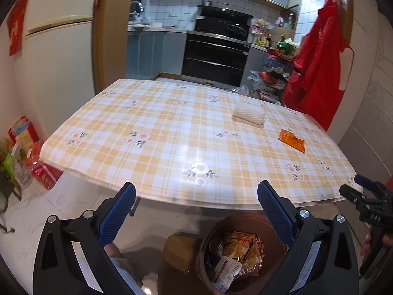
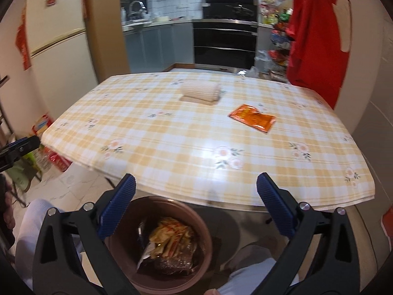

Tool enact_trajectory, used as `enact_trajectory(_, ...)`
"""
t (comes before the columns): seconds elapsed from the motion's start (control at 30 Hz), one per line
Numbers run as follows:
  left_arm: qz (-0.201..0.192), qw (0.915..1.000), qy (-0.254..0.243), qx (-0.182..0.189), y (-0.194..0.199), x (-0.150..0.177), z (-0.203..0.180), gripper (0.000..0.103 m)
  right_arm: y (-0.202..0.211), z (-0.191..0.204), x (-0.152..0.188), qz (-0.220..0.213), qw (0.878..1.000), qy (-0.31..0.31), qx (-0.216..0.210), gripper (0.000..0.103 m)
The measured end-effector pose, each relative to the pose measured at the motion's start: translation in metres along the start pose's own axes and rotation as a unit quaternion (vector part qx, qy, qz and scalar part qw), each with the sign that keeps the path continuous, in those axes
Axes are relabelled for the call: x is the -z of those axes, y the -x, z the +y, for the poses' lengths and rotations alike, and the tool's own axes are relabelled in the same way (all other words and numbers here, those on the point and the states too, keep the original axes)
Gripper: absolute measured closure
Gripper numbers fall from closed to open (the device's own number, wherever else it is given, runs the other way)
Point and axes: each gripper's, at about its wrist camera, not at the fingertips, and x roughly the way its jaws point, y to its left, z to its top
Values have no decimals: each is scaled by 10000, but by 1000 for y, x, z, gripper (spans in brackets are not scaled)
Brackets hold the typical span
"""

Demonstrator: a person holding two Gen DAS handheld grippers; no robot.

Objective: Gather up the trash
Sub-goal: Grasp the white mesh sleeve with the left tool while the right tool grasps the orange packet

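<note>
I see a glossy, smooth plastic tablecloth (image 1: pixel 172 132), a shiny foil-like orange packet (image 2: pixel 253 118), a ribbed white roll (image 1: pixel 249 115), ridged blue pads (image 1: pixel 118 217) on matt black plastic, and a smooth brown bin (image 2: pixel 196 223).

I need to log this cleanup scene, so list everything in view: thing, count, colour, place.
table: one, yellow-and-white check cloth with flowers, centre
orange packet: one, orange, flat on the table's right side
ribbed roll: one, cream, lying on the far part of the table
trash bin: one, brown, on the floor below the near table edge, holding wrappers
fridge: one, cream, far left
oven: one, black, in the kitchen behind
red cloth: one, red, hanging at right
boxes on floor: several, red and green, left of the table
left gripper: one, black with blue pads, open, empty
right gripper: one, black with blue pads, open, empty
</note>
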Motion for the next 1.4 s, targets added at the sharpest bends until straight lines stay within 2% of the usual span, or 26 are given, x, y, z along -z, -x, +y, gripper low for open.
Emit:
enact_trajectory(0.1, -72, 9997, -189, 106, -7, -7, -9, 6, -3, -18, -5, -75, 9999, -146, -49, 6)
enact_trajectory(0.3, 91, 9981, -452, 409, -41, -31, -30, 6, -18, -50, -16, -289, 9987, -426, -18, 6)
enact_trajectory(0.57, 419, 9947, -558, 757, -107, -78, -66, 6, -68, -98, -30, -70, 9980, -591, 206, 6)
enact_trajectory(0.77, 333, 9926, -711, 922, -186, -126, -99, 6, -121, -125, -45, 369, 9975, -429, 415, 6)
enact_trajectory(0.9, 519, 9903, -550, 1165, -264, -158, -115, 7, -153, -142, -58, 469, 9965, -442, 540, 6)
enact_trajectory(1.1, 833, 9909, -295, 1018, -358, -183, -122, 20, -191, -164, -77, 477, 9955, -449, 680, 6)
enact_trajectory(1.27, 927, 9908, -549, 814, -399, -185, -127, 21, -219, -181, -89, 537, 9960, -412, 581, 6)
enact_trajectory(1.4, 1030, 9894, -535, 875, -419, -184, -129, 21, -243, -192, -98, 583, 9966, -348, 476, 8)
